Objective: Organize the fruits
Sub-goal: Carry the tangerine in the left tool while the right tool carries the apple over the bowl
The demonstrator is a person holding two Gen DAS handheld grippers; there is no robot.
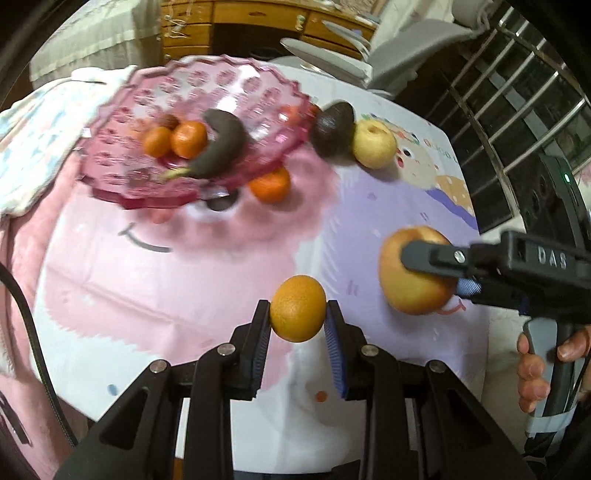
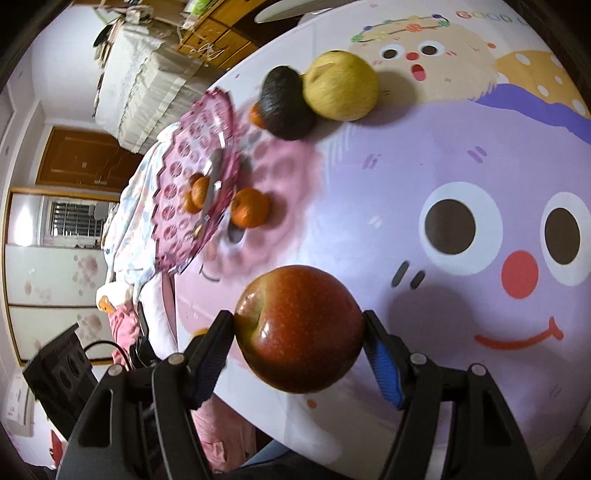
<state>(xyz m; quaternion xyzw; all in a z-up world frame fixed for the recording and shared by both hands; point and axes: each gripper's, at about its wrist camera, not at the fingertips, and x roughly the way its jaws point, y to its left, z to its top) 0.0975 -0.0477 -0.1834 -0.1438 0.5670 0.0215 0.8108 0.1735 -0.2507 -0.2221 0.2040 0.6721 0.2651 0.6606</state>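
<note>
My left gripper [image 1: 297, 314] is shut on an orange [image 1: 297, 308] and holds it above the table. My right gripper [image 2: 298, 326] is shut on a red apple [image 2: 299, 328]; it shows from the side in the left wrist view [image 1: 413, 273]. A pink glass fruit plate [image 1: 258, 88] on a stem stands at the far left and holds two tangerines [image 1: 173, 140] and a dark banana [image 1: 221, 146]. Another tangerine [image 1: 269, 184] lies under the plate's rim. A dark avocado [image 1: 332, 129] and a yellow pear [image 1: 373, 144] lie beside the plate, touching each other.
The table wears a cartoon-print cloth [image 1: 166, 280]. A folded light cloth [image 1: 33, 129] lies at the far left by the plate. A wooden cabinet [image 1: 236, 26] and a window grille [image 1: 517, 96] stand behind the table. The plate also shows in the right wrist view [image 2: 173, 177].
</note>
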